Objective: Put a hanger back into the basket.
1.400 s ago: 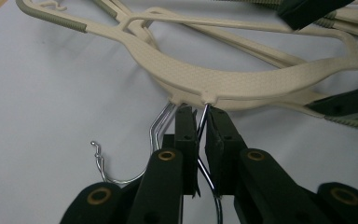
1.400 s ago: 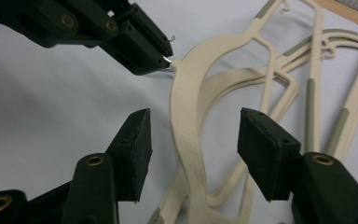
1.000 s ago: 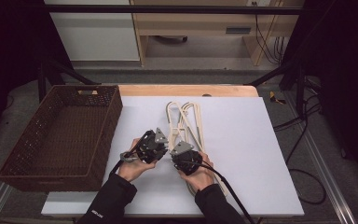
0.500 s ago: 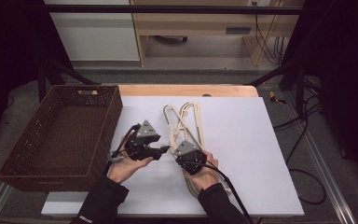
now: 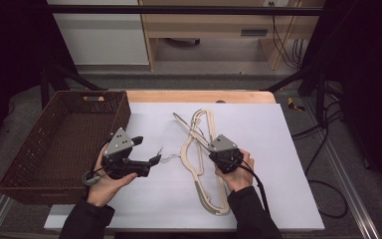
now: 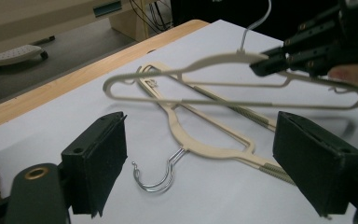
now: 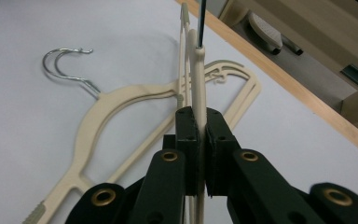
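Right tool (image 7: 198, 154): clamped on a lifted hanger (image 6: 223, 63).
Left tool (image 6: 200, 168): jaws just opened wide, nothing held.
Second hanger (image 6: 205, 140): laid flat mid-tabletop (image 5: 278, 199).

Grey floor (image 5: 219, 82) lying beyond the surface, white cabinet (image 5: 99, 37) upper left, wooden desk (image 5: 214, 25) top center, dark surroundings.

Bare table (image 5: 288, 164) lies open right of the hangers (image 5: 199, 149) and before them. The brown basket (image 5: 54, 144) walls off the left edge; crossed hangers clutter the middle.
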The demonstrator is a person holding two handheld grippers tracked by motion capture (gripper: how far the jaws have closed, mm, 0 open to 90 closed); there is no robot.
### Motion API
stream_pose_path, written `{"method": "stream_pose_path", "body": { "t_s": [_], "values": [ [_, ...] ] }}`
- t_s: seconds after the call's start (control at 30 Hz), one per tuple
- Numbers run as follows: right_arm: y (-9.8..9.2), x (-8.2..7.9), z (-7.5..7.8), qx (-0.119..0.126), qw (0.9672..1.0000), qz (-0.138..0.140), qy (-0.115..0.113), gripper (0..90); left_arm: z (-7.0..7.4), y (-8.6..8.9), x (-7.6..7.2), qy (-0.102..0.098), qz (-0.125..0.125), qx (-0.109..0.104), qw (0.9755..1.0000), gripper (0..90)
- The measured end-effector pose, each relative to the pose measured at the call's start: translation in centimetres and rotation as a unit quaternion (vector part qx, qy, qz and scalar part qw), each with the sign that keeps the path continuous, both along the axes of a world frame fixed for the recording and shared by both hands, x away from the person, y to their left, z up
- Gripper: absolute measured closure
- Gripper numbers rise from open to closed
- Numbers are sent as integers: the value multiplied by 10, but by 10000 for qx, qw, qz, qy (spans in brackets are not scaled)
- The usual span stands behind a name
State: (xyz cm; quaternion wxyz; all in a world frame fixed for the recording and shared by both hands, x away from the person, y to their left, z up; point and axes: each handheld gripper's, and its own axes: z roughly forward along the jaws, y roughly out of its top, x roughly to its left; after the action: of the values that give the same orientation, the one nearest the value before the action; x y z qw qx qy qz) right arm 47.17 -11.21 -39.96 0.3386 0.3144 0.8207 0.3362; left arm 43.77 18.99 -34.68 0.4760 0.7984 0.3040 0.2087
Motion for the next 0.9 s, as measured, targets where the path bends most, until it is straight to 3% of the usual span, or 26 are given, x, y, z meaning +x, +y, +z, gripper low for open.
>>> {"method": "stream_pose_path", "body": {
  "t_s": [0.1,0.2,0.27,0.3,0.33,0.37,0.4,0.43,0.47,0.5,0.53,0.63,0.67,0.7,0.73,0.77,0.9],
  "values": [
    [-7,-2,7,-3,10000,42,-83,867,-4,0,-3,-17,-44,36,10000,166],
    [-13,-9,17,378,9979,524,10,867,-8,-3,-6,-53,-114,83,9999,150],
    [-16,-17,23,719,9934,874,185,867,-9,-5,-9,-94,-190,195,9996,142],
    [-16,-17,23,719,9934,874,185,867,-9,-5,-9,-94,-190,195,9996,138],
    [-16,-23,28,954,9873,1215,382,867,-9,-8,-10,-104,-273,242,9993,137],
    [-16,-23,28,954,9873,1215,382,867,-9,-8,-10,-104,-273,242,9993,137],
    [-17,-28,31,1125,9798,1549,571,867,-9,-12,-10,-104,-354,271,9990,138],
    [-17,-28,31,1125,9798,1549,571,867,-9,-12,-10,-104,-354,271,9990,141],
    [-16,-33,33,1239,9718,1859,757,867,-9,-17,-11,-98,-462,318,9984,148],
    [-16,-33,33,1239,9718,1859,757,867,-9,-17,-11,-98,-462,318,9984,159],
    [-14,-36,34,1299,9640,2120,940,868,-9,-23,-10,-48,-634,398,9972,182],
    [-10,-40,35,1339,9531,2474,1117,867,-10,-29,-10,19,-815,492,9955,243],
    [-9,-42,35,1323,9507,2560,1146,867,-12,-36,-10,62,-1007,620,9930,272],
    [-9,-42,35,1323,9507,2560,1146,867,-12,-36,-10,62,-1007,620,9930,295],
    [-6,-44,35,1283,9473,2683,1189,867,-13,-41,-10,83,-1166,756,9903,327],
    [-5,-44,35,1260,9463,2720,1209,867,-14,-43,-9,97,-1259,865,9882,384],
    [-4,-46,35,1228,9428,2830,1262,867,-16,-47,-8,142,-1301,961,9867,522]
  ]
}}
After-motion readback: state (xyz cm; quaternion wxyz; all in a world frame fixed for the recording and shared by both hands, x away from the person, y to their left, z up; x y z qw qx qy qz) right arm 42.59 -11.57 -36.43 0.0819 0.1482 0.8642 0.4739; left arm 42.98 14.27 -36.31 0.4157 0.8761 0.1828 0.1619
